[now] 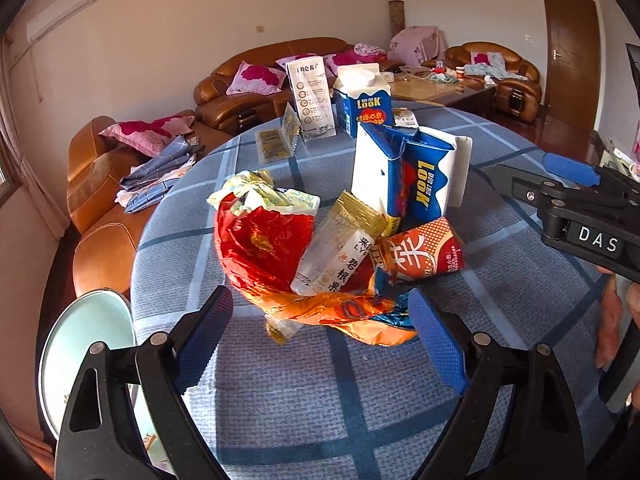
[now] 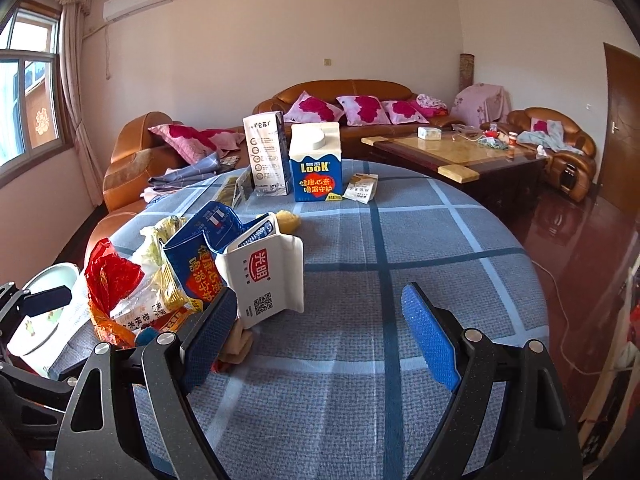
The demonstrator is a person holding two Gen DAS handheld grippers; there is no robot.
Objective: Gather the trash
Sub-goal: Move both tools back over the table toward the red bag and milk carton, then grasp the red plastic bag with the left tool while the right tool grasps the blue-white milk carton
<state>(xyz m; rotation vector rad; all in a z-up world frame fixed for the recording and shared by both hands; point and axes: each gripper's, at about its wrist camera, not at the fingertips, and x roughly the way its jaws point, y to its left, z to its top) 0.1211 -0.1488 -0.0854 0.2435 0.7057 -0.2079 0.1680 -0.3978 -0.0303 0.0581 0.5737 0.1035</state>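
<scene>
A heap of trash lies on the round table's blue checked cloth (image 1: 340,408): a crumpled red wrapper (image 1: 260,244), a gold-and-white snack packet (image 1: 340,248), a small red drink pack (image 1: 424,252), an orange wrapper (image 1: 344,312) and a crushed blue-and-white Look carton (image 1: 412,176). My left gripper (image 1: 320,312) is open, its blue pads on either side of the heap's near edge and around the orange wrapper. My right gripper (image 2: 320,300) is open over bare cloth, its left finger (image 2: 208,332) beside the crushed carton (image 2: 264,276).
An upright Look carton (image 2: 316,164), a tall white carton (image 2: 266,156) and small packets (image 2: 362,188) stand at the table's far side. A pale round bin (image 1: 88,344) sits off the table's left edge. Sofas, a coffee table and a glossy floor surround the table.
</scene>
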